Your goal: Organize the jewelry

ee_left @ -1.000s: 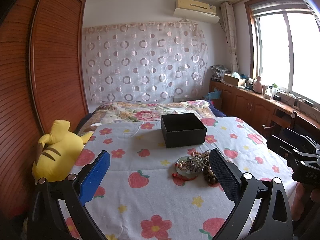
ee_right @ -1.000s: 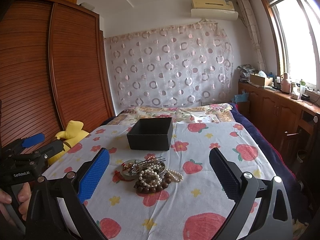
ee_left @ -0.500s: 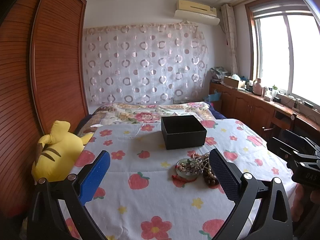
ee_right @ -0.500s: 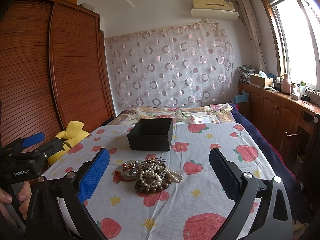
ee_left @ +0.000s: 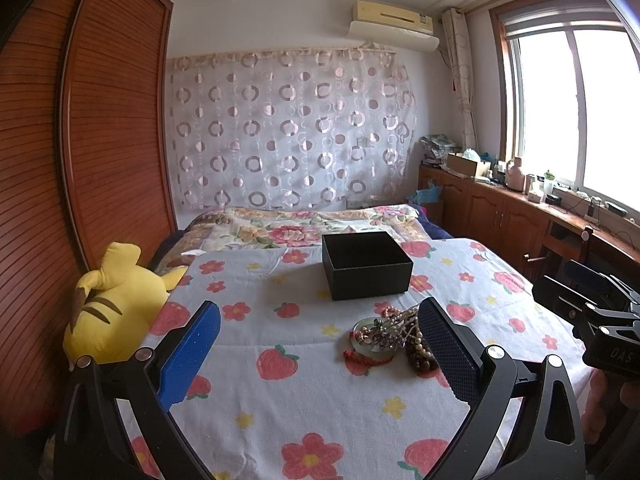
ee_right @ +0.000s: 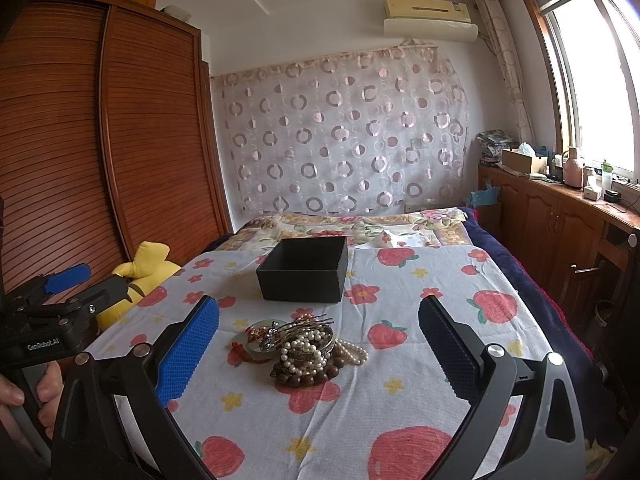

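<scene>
While jewelry pile [ee_right: 306, 350] on bedspread [ee_right: 400, 400], black box [ee_right: 304, 270] open, interior dark.

jewelry pile [ee_right: 305, 346]: tangled, on bedspread | black box [ee_right: 303, 269]: open, behind

Black-framed left tongs [ee_left: 318, 354] and right tongs [ee_right: 318, 354], each with textured blue pads and silver screws.

The jewelry pile [ee_right: 304, 350] lay on the bedspread [ee_right: 400, 408] — the box [ee_right: 303, 269] just behind it, the plush toy [ee_left: 116, 304] far left.
</scene>
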Motion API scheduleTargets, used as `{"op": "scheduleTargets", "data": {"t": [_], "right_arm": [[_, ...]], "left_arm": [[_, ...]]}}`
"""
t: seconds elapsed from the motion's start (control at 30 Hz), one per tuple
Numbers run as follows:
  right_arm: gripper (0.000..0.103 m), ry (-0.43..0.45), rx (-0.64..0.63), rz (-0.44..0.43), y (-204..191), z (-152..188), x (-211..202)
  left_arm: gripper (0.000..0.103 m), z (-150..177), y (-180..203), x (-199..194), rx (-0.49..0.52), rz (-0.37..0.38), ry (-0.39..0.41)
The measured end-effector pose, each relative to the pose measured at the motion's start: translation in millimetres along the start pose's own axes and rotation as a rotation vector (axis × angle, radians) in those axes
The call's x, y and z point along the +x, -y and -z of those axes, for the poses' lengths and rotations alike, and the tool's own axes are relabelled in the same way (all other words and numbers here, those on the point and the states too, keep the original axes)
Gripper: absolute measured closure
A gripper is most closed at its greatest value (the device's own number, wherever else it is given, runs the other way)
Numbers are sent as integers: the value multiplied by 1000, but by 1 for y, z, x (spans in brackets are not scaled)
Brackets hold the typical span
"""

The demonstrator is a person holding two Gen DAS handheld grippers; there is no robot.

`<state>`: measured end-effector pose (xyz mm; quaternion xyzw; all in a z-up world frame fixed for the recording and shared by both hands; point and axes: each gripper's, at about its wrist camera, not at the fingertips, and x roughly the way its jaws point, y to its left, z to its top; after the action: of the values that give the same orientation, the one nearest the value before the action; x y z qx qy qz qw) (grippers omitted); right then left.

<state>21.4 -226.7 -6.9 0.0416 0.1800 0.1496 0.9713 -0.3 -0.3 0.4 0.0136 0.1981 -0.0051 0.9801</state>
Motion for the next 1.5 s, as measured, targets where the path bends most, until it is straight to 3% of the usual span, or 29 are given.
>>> {"op": "scheduleTargets", "data": {"t": [0.93,1.3,1.5], "right_arm": [[2,-18,-3,-11,-2,7,3],[3,-94,-26,-45,16,21,20],[17,-166,-51,-71,24,32,34]], "left_arm": [[7,-15,1,-2,-1,6,-23],[7,19,-3,32,-9,27,-102],[7,28,-10,45,-17,43,-145]]}}
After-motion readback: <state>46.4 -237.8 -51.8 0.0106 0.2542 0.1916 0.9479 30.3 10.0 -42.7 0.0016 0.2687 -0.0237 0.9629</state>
